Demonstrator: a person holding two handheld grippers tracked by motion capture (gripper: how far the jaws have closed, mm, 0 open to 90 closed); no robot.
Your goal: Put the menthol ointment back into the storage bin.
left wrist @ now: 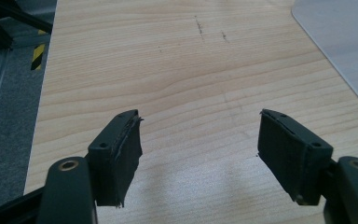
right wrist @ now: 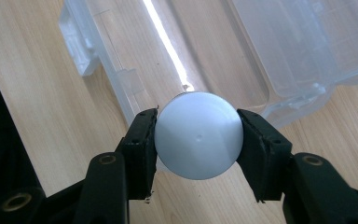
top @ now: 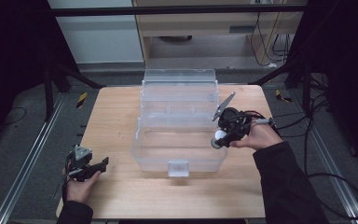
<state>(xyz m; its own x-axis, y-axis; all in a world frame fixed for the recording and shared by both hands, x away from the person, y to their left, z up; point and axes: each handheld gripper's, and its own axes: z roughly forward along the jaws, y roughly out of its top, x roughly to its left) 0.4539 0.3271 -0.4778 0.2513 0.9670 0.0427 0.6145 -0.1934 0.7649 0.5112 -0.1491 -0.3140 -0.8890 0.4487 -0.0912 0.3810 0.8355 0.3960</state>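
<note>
The tabletop (top: 121, 196) carries a clear plastic box (top: 179, 154), open, toward its far edge. The right gripper (top: 220, 138) pinches a white ball (right wrist: 198, 135) at its sides, over the box's right wall; it looks light, smooth, slippery. The left gripper (top: 103, 163) rests spread, empty, near the front left corner.

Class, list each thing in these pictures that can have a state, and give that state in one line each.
Box: clear plastic, lid open and tipped back, inside looks empty.
Bulb: white, gripped between the pads, at the box's near right rim.
Right gripper: shut on the bulb.
Left gripper: open, nothing between the pads, over bare table.
Latch: on the box's front wall, undone.
</note>
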